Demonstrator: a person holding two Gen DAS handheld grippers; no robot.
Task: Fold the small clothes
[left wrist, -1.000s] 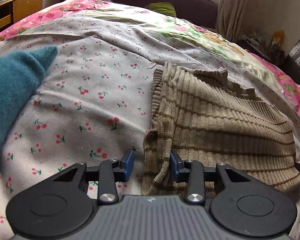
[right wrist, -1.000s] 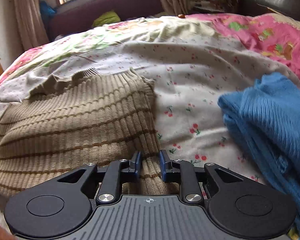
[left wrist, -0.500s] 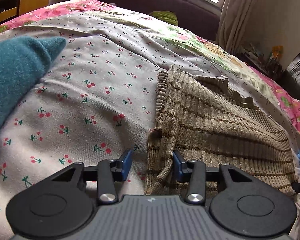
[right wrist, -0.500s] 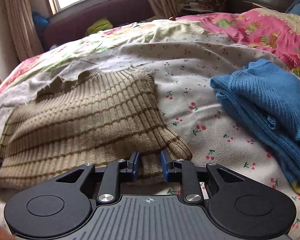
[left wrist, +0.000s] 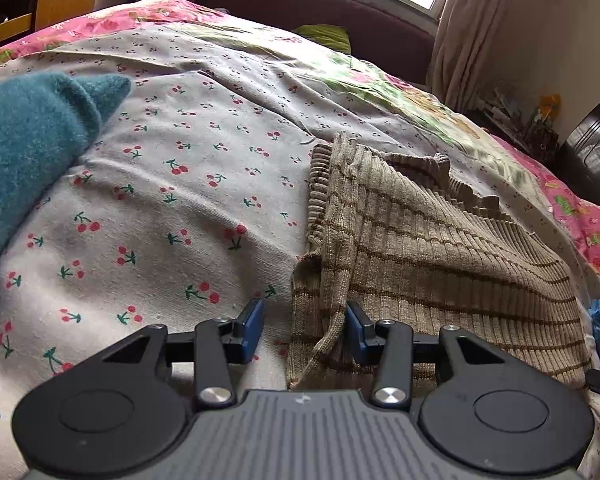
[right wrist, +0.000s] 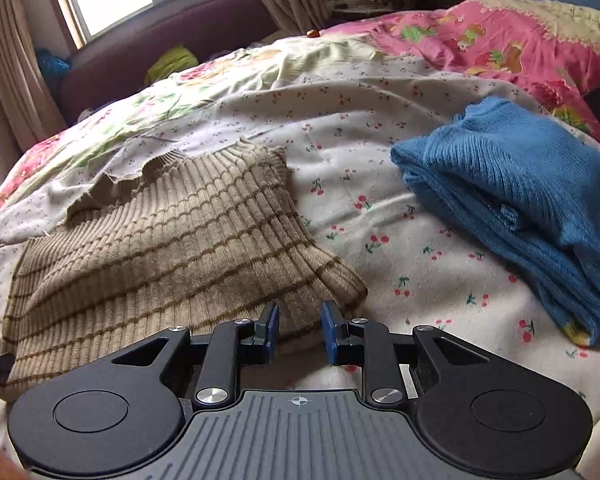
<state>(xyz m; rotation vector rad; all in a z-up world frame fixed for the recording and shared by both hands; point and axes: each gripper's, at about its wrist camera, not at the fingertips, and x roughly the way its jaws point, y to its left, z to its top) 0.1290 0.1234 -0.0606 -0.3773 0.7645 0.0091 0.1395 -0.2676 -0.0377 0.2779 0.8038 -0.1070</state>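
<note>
Where curtains (right wrist: 4, 80) hang, cherry-print sheet (left wrist: 204, 208) (creased) covers bed.

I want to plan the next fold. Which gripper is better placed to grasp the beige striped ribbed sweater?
Probably the left gripper: the beige striped ribbed sweater has its edge between the open jaws. The right gripper has hem under it only.

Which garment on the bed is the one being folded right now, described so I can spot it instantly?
On the bed's cherry-print sheet, look in the middle, just ahead of both grippers. The tan ribbed sweater lies there, between a fuzzy teal garment on one side and a folded bright blue knit on the other. It alone is beige with thin brown stripes.
</note>
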